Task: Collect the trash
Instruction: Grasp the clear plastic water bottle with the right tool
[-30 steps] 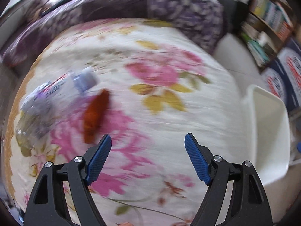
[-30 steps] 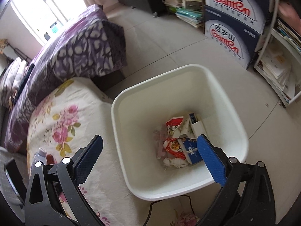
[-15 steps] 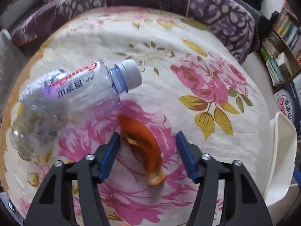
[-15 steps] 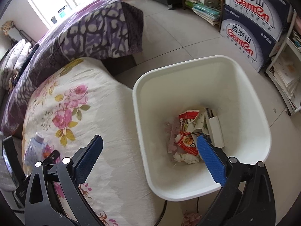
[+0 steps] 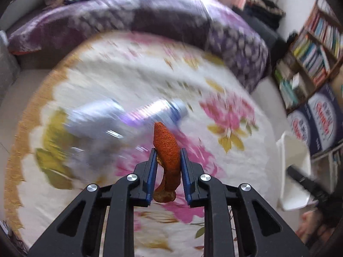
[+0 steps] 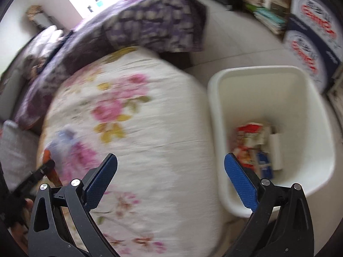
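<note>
An orange peel (image 5: 166, 150) stands upright between the blue pads of my left gripper (image 5: 167, 156); its jaws are closing and press on both sides of it, lifted off the flowered cloth (image 5: 137, 81). Behind it lies a blurred plastic bottle (image 5: 120, 120) with a blue cap. In the right wrist view my right gripper (image 6: 170, 167) hangs open and empty over the cloth (image 6: 133, 115), left of the white bin (image 6: 214, 98) with wrappers (image 6: 250, 141) inside. The left gripper (image 6: 46, 167) with the peel (image 6: 46, 155) shows at the far left, beside the bottle (image 6: 62, 141).
A purple patterned bedspread (image 5: 171, 23) lies behind the flowered cloth. The bin's rim (image 5: 293, 167) shows at the cloth's right edge. Bookshelves (image 5: 317, 42) and blue printed cartons (image 6: 310, 32) stand on the tiled floor (image 6: 231, 42) to the right.
My left gripper has shut on the orange peel and lifted it off the cloth. My right gripper, still open, has swung left from above the bin to over the cloth.
</note>
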Demonstrator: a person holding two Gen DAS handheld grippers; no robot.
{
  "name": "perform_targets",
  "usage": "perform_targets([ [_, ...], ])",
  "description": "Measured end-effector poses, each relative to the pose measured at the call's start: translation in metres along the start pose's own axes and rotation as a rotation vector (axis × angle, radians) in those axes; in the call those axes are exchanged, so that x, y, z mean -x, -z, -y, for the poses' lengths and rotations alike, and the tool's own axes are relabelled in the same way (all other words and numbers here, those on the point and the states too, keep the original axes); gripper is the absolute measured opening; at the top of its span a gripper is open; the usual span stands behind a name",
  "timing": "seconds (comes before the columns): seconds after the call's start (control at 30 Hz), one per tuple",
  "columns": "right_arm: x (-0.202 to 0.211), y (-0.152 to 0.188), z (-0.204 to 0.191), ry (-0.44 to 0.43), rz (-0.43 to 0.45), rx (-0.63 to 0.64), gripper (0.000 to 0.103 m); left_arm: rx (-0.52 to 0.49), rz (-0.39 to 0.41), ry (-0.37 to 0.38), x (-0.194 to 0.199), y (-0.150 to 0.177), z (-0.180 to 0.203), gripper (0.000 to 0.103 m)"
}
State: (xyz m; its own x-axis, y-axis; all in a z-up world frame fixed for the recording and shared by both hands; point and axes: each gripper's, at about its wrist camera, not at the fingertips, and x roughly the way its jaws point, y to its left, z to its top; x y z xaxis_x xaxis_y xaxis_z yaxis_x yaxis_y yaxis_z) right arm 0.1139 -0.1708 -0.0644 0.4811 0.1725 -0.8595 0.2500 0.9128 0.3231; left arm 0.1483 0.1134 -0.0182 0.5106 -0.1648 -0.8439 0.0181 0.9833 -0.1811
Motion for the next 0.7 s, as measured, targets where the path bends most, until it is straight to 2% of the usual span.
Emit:
perform_targets([
  [0.07, -0.004, 0.005, -0.021, -0.045, -0.014, 0.029, 0.096, 0.039, 0.063, -0.004, 0.026, -0.013, -0.018, 0.022],
  [0.17, -0.014, 0.012, -0.063, -0.099, -0.028, 0.071, 0.096, 0.087, 0.186, -0.060, 0.071, -0.030, -0.049, 0.022],
  [0.27, -0.033, 0.019, -0.111, -0.141, -0.053, 0.081, 0.096, 0.144, 0.249, -0.079, 0.095, -0.039, -0.074, 0.022],
  [0.37, -0.052, 0.025, -0.154, -0.176, -0.061, 0.052, 0.096, 0.218, 0.263, -0.062, 0.106, -0.041, -0.098, 0.022],
  [0.47, -0.070, 0.026, -0.184, -0.193, -0.065, -0.010, 0.096, 0.250, 0.265, -0.073, 0.109, -0.040, -0.112, 0.022],
  [0.7, -0.100, 0.020, -0.222, -0.102, -0.077, -0.041, 0.096, 0.296, 0.275, -0.066, 0.116, -0.043, -0.138, 0.022],
])
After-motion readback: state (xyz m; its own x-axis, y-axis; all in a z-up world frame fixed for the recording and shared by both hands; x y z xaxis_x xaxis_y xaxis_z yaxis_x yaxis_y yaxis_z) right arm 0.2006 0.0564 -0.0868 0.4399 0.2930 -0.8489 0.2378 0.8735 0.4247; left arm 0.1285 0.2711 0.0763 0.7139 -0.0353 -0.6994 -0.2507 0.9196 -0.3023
